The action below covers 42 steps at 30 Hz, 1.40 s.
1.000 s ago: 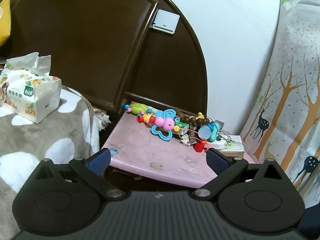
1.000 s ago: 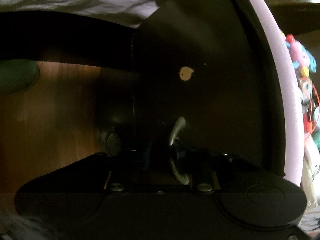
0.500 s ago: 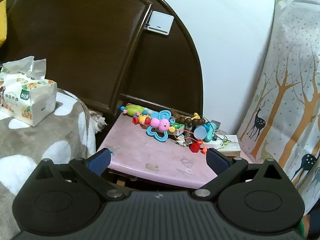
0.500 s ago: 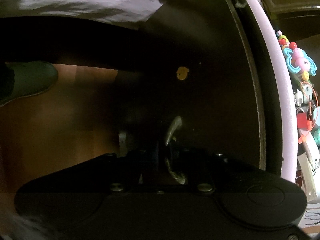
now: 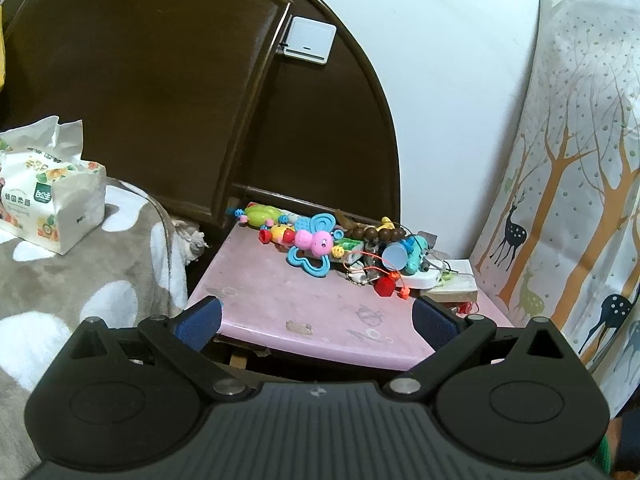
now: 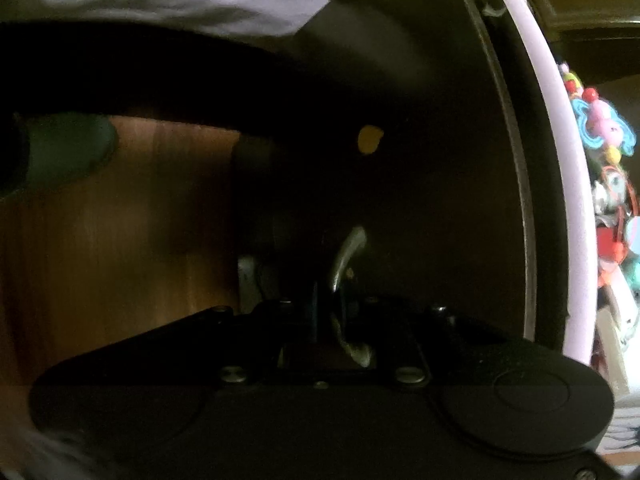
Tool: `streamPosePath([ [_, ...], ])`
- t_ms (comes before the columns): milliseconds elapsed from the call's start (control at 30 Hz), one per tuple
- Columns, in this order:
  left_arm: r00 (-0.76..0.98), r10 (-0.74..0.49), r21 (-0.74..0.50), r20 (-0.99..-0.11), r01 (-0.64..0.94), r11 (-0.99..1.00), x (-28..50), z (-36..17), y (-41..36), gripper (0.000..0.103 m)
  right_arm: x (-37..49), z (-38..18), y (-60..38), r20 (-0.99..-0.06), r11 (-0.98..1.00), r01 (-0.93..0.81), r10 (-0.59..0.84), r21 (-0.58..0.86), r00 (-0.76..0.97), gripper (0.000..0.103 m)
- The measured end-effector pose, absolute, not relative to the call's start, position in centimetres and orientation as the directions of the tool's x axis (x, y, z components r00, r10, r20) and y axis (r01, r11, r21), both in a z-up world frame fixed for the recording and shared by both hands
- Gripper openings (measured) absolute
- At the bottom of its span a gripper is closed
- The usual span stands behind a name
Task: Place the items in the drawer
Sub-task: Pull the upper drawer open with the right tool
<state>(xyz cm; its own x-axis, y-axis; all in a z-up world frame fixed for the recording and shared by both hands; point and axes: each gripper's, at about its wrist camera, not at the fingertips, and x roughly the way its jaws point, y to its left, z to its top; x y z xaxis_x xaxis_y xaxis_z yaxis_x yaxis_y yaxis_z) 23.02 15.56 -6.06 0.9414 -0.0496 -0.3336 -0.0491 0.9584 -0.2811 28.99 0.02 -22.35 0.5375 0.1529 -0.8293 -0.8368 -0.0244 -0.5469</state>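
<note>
A heap of small toys (image 5: 320, 240) lies at the back of a pink-topped nightstand (image 5: 280, 304): a blue and pink teether, brown beads, a red block, a white box. My left gripper (image 5: 316, 320) hangs in front of the stand's near edge, open, with nothing between its blue pads (image 5: 200, 322). The right wrist view is dark. It faces the dark drawer front (image 6: 420, 200) under the pink top (image 6: 568, 220). My right gripper (image 6: 328, 300) is shut on the curved metal drawer handle (image 6: 346, 260), which runs down between its fingers.
A bed with a grey and white blanket (image 5: 80, 288) and a tissue pack (image 5: 48, 204) stands left of the stand. Behind is a dark headboard (image 5: 160, 100), to the right a tree-print curtain (image 5: 560, 200). A dark green rounded thing (image 6: 68, 152) rests on the wood floor (image 6: 120, 240).
Both views have shifted only slightly. The left gripper stays open before the stand, and the handle stays between the right gripper's fingers.
</note>
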Motion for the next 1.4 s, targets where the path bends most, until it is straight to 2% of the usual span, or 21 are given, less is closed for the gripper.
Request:
streamPosePath([
  [233,0.943,-0.056,-0.281,-0.327,-0.04,0.959,22.8,-5.8,15.5,0.102,28.0,-22.8,0.2,-0.82,-0.032,-0.825,0.129,-0.565,0.557,0.015],
  [433,0.945,-0.058,-0.289,-0.323,-0.04,0.957,22.8,-5.8,15.5,0.102,24.7,-22.7,-0.8,-0.837,-0.06,-0.842,0.166,-0.537,0.522,0.014],
  [1267,0.946,-0.061,-0.265,-0.319,-0.027,0.964,22.0,-5.3,14.8,0.102,15.4,-23.3,-1.9,-0.865,0.03,-0.884,0.192,-0.466,0.463,0.013],
  [1400,0.945,-0.061,-0.258,-0.323,-0.026,0.966,22.1,-5.4,14.7,0.102,12.9,-23.8,-2.0,-0.867,-0.026,-0.881,0.193,-0.472,0.459,0.013],
])
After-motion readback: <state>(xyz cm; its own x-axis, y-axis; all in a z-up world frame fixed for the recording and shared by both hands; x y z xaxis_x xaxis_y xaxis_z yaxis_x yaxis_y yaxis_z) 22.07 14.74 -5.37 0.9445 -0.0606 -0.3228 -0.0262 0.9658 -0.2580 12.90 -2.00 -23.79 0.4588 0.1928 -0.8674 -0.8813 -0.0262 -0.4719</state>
